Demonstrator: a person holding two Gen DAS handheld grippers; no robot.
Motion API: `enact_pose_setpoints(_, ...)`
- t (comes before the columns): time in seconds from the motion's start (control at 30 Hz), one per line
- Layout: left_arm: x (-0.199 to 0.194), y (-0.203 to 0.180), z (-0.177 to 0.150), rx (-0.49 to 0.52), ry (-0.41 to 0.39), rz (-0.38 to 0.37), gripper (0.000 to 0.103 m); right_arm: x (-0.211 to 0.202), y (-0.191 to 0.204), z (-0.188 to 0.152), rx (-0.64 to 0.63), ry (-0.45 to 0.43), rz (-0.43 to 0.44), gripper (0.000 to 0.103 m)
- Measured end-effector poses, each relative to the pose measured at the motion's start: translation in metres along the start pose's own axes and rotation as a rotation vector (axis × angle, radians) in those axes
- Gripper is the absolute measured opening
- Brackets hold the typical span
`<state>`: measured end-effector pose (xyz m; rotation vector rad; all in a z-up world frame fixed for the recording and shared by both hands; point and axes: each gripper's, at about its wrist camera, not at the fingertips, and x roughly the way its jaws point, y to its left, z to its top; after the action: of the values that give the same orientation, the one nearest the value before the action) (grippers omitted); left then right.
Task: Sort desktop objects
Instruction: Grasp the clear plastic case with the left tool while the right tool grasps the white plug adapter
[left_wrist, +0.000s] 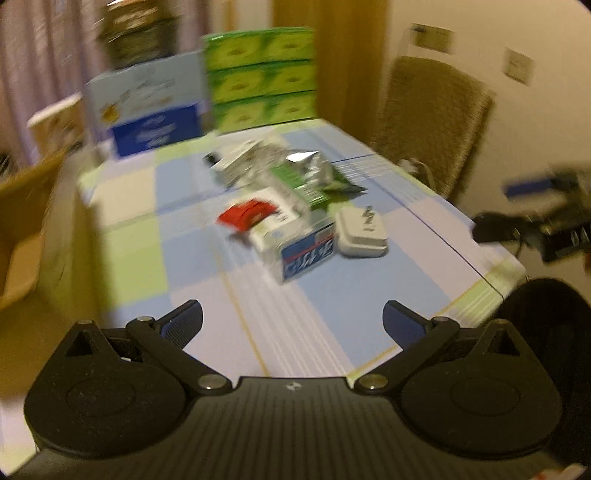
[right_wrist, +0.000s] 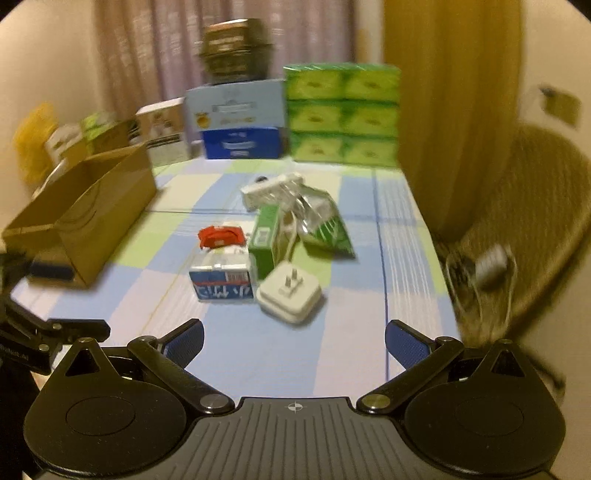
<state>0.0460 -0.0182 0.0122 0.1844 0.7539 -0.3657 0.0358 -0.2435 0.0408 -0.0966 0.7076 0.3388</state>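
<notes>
Two grippers are held above the near end of a table covered in a blue, green and lilac checked cloth (right_wrist: 258, 354), and both views are smeared by motion blur. The left gripper (left_wrist: 291, 325) is seen with its blue-padded fingers spread wide and nothing between them; the right gripper (right_wrist: 293, 343) is likewise spread wide and empty. A small heap of objects is gathered near the middle of the table, well apart from both grippers. Nearest is a white plug adapter (right_wrist: 290, 295) lying with its metal prongs pointing up, just beside a small white carton with a blue printed face (right_wrist: 223, 282). A red packet (right_wrist: 221, 236) rests on top of that carton. A green box (right_wrist: 264, 245) stands behind the adapter, and a green and silver foil pouch (right_wrist: 325, 229) lies crumpled next to it. Farther back a white power strip (right_wrist: 273, 190) is partly buried in the heap. An open cardboard box (right_wrist: 92, 210) stands at the left edge of the table. At the far end a stack of green packages (right_wrist: 343, 114) and a blue and white carton (right_wrist: 240, 118) are set side by side. A woven chair (right_wrist: 532, 221) is placed to the right of the table.
</notes>
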Motion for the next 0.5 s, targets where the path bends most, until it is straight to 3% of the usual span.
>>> enact_pose_setpoints(0.13, 0.018, 0.001, 0.008, 0.140, -0.030, -0.005, 0.102, 0.022, -0.001, 0.011, -0.188, -0.006, 0.030, 0.101)
enact_pose_setpoints(0.23, 0.033, 0.005, 0.013, 0.236, -0.047, -0.003, 0.102, 0.046, -0.001, 0.012, -0.301, 0.036, 0.078, 0.101)
enact_pose_setpoints(0.43, 0.075, 0.019, 0.027, 0.338, 0.000, -0.068, 0.101, 0.097, -0.008, 0.016, -0.396, 0.132, 0.144, 0.101)
enact_pose_setpoints(0.5, 0.087, 0.020, 0.030, 0.397, -0.004, -0.132, 0.098, 0.113, -0.011, 0.017, -0.435, 0.163, 0.153, 0.101)
